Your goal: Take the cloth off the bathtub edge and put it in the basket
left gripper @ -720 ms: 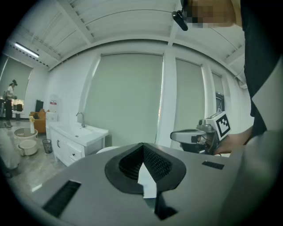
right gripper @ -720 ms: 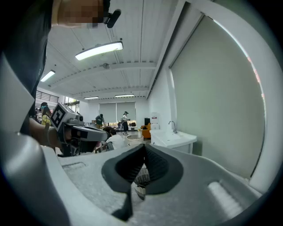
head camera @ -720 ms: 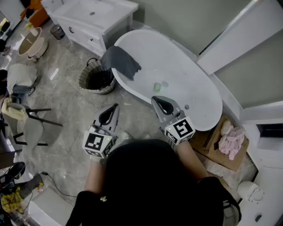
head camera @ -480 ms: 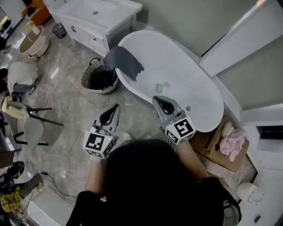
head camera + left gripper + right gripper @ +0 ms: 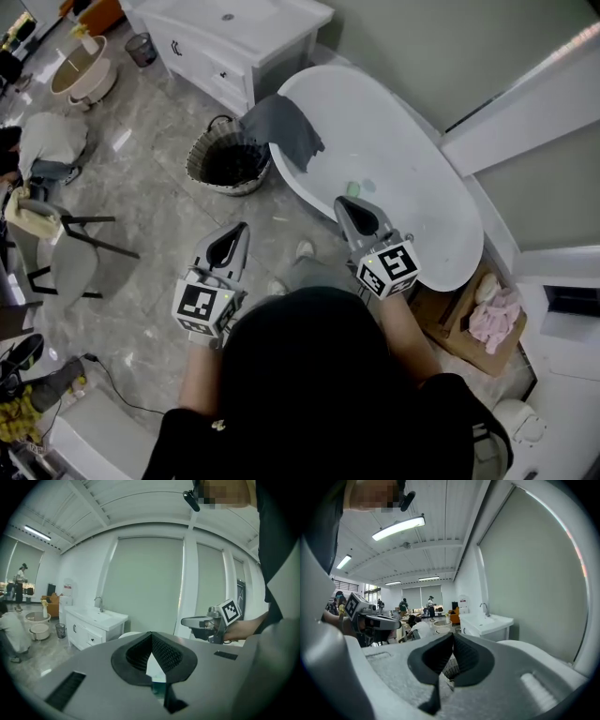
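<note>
You're holding left gripper (image 5: pixel 239 231) & right gripper (image 5: pixel 345 205) w/ jaws together, empty; be opening one wide before reaching the cloth (image 5: pixel 287 131).

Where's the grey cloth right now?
Head view, upper middle: the cloth is draped over the rim of the bathtub at its far end, with the wicker basket on the floor just to its left.

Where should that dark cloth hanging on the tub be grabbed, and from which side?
Probably at the fold where the dark cloth crosses the bathtub's rim. It drapes over that edge, so the fold makes a raised ridge that is easy to pinch. Coming down from above on the floor side, next to the basket, looks best, since the carry to the basket is then short.
</note>
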`<state>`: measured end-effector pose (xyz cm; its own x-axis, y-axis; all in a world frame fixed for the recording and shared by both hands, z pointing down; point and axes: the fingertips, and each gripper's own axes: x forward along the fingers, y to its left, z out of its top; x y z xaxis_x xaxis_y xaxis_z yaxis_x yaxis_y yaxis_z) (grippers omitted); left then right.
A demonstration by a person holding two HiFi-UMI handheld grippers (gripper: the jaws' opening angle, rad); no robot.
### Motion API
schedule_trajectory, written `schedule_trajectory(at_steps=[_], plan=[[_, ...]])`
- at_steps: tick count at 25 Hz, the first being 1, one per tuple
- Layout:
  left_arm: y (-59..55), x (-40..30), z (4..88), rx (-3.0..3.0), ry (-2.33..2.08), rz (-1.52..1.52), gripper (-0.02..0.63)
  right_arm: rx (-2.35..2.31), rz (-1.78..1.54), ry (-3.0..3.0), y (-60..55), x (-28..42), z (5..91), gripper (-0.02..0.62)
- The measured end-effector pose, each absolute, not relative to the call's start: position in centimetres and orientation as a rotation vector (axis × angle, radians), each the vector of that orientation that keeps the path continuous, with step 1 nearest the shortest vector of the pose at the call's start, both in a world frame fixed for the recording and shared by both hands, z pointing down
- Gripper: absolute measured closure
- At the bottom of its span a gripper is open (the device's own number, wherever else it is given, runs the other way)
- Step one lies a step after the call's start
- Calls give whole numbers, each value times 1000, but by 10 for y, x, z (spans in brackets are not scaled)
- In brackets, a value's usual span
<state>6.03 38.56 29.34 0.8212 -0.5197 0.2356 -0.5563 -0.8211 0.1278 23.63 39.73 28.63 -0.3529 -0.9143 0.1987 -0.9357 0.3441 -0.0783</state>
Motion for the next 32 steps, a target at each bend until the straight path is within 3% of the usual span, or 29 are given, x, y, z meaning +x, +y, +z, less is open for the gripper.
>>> schedule_trajectory(at_steps=[15,32], plan=[[219,61,318,2695,-995,373,594,1536,367,-2511,201,257,335,595],[70,102,327,2568,-1118,450,594,1307,517,-2434,20,301,412,491]])
